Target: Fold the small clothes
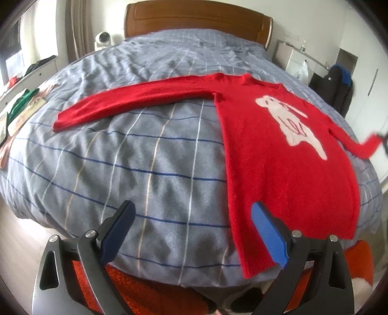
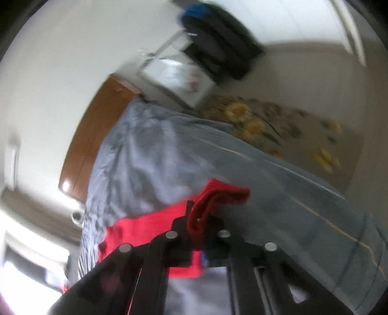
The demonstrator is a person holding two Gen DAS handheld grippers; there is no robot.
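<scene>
Now we are seeing one red sweater [image 1: 286,155] lying flat on the right of the checked bed [image 1: 145,155], one sleeve stretching left. Our left claw [image 1: 191,218] is hovering with fingers apart near the hem; our right claw [image 2: 201,218] is clamping the other sleeve [image 2: 218,196]. One wooden headboard [image 1: 194,17] is standing far.

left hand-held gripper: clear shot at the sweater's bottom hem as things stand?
Probably yes. The left hand-held gripper is open and hovers over the bed right by the hem of the red sweater; its blue finger already overlaps the hem edge in view. Nothing lies between.
</scene>
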